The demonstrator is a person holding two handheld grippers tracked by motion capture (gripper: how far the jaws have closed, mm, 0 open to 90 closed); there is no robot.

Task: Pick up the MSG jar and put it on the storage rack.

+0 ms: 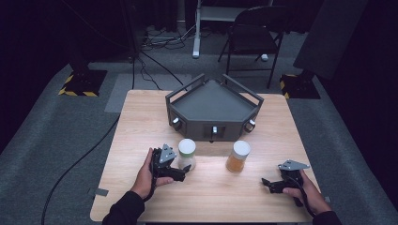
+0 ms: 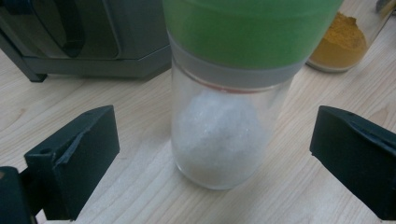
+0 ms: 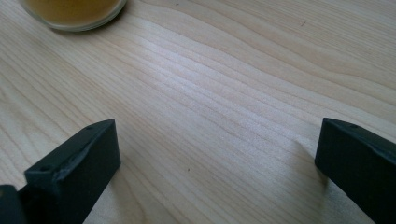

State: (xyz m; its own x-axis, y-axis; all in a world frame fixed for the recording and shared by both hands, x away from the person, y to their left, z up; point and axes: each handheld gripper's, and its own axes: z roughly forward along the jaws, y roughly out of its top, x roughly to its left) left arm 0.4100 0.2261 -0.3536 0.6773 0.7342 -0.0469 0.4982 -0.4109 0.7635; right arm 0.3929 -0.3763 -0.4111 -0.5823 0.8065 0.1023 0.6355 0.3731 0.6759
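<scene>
The left hand-held gripper (image 1: 184,169) sits low on the table (image 1: 141,117), jaws spread wide on either side of the green-lidded jar (image 1: 186,153) of white powder, apart from the glass, likely lined up to grasp it. The jar stands upright before the dark tray (image 1: 213,101). Beside it stands the jar of orange powder (image 1: 238,156). The right hand-held gripper (image 1: 268,183), also wide open, hangs over bare wood, seemingly waiting.

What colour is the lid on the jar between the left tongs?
Green, with a grey band beneath; the jar shows best in the left gripper view.
</scene>
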